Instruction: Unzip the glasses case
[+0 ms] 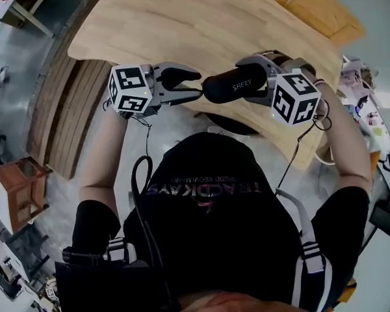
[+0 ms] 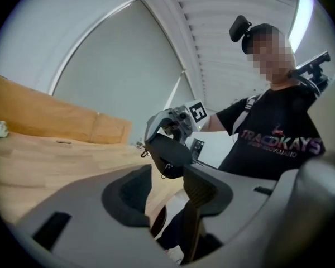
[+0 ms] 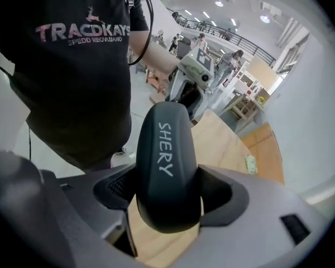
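Note:
My right gripper (image 1: 257, 86) is shut on a black glasses case (image 1: 233, 87) lettered "SHERY" and holds it in the air over the near edge of the wooden table (image 1: 201, 18). In the right gripper view the case (image 3: 164, 161) fills the space between the jaws of the right gripper (image 3: 167, 202), its free end pointing away. My left gripper (image 1: 196, 85) stands open, its fingertips just off the case's free end, with nothing between them. In the left gripper view the case (image 2: 168, 154) hangs beyond the open left gripper (image 2: 167, 197), and a small zip pull (image 2: 167, 168) dangles from it.
The person's torso in a black shirt (image 1: 208, 200) is right below both grippers. A small wooden stool (image 1: 16, 190) and wooden slats (image 1: 71, 109) are on the floor at the left. A small pale item (image 3: 250, 163) lies far off on the table.

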